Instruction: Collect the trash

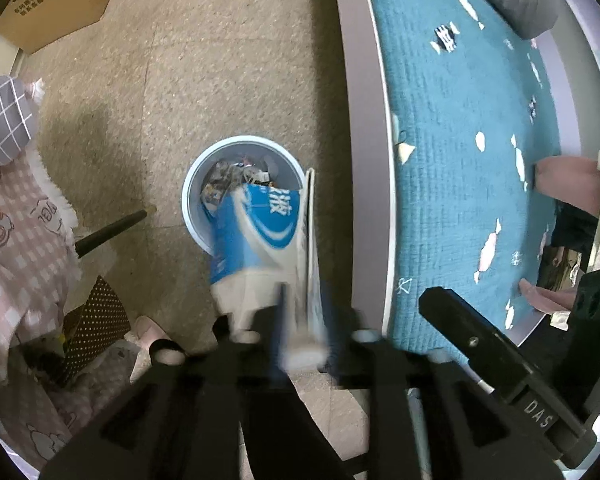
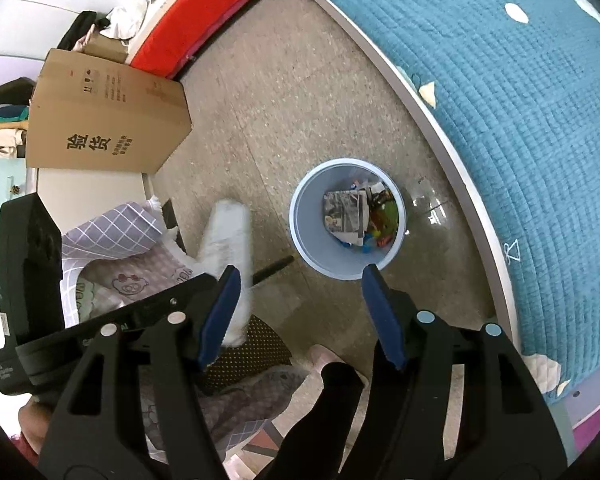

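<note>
**Hanging a blue packet over the bin**

Looking down from my right tongs (image 2: 298, 276), I see the pale blue bin (image 2: 300, 216) standing on the speckled floor (image 2: 268, 92) beside the grey edge of the bed (image 2: 452, 152). It is partly filled: a folded printed paper (image 2: 342, 210) lies against the inner wall, and beside it sits a jumble of small scraps in green, red and blue. A brown cardboard box (image 2: 108, 120) stands well apart from the bin, off to the left in that view; what it holds I cannot tell.

From my left tongs (image 1: 302, 320) the same bin (image 1: 190, 200) shows crumpled wrappers at the far side. Over its near rim hangs the blue and white packet (image 1: 256, 236), flat and soft, with white lettering and a white swoosh on the blue, and a paler lower end. It is blurred, so I may be misjudging, but its lower end seems to sit between my left fingers (image 1: 278, 312) without being pressed, the jaws partly apart.

My right tongs stand wide open with nothing between the blue pads (image 2: 224, 304); they hover above the floor just short of the bin. A teal quilt (image 2: 520, 120) with pale shapes covers the bed.
</note>
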{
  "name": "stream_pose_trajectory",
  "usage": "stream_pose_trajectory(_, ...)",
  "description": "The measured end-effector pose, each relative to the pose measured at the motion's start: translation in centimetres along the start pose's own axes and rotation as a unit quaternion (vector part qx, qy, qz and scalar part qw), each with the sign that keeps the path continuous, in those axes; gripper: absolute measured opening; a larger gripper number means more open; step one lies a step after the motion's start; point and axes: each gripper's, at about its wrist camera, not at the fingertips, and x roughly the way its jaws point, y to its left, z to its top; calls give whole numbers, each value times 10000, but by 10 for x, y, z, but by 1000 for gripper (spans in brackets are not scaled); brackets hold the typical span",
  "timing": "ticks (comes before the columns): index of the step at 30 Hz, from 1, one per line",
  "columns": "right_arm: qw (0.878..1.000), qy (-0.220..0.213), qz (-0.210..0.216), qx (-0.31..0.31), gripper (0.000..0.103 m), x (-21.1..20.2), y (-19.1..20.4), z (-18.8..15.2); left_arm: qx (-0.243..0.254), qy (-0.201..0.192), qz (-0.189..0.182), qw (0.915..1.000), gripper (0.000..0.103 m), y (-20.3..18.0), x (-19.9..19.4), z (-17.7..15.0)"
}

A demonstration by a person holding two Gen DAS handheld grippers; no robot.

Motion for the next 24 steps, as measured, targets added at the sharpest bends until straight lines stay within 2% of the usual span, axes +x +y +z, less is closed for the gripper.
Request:
stream_pose_trajectory(1,10000,-16,12,-20,63,-3,1,0,-17,-82,64,9999,54,-1,-4,-1)
stream_pose_trajectory(2,10000,-21,23,-31,63,-5,2,0,-47,-224,91,9997,59,-1,-10,-3)
stream_pose_trajectory(9,9993,-29,16,-385,63,-23,23,-12,-200,-458,405,9979,68,12,-43,-28)
stream_pose_trajectory(16,9913,-256,38,-1288,63,-63,75,-47,-460,-1248,583,9894,71,37,-125,-85)
stream_pose_trajectory(19,9838,-466,83,-1728,63,-88,102,-68,-506,-1745,743,9806,74,45,-167,-115)
stream_pose_trajectory(24,9643,-968,182,-2460,66,-138,143,-116,-733,-2591,985,9580,75,60,-236,-185)
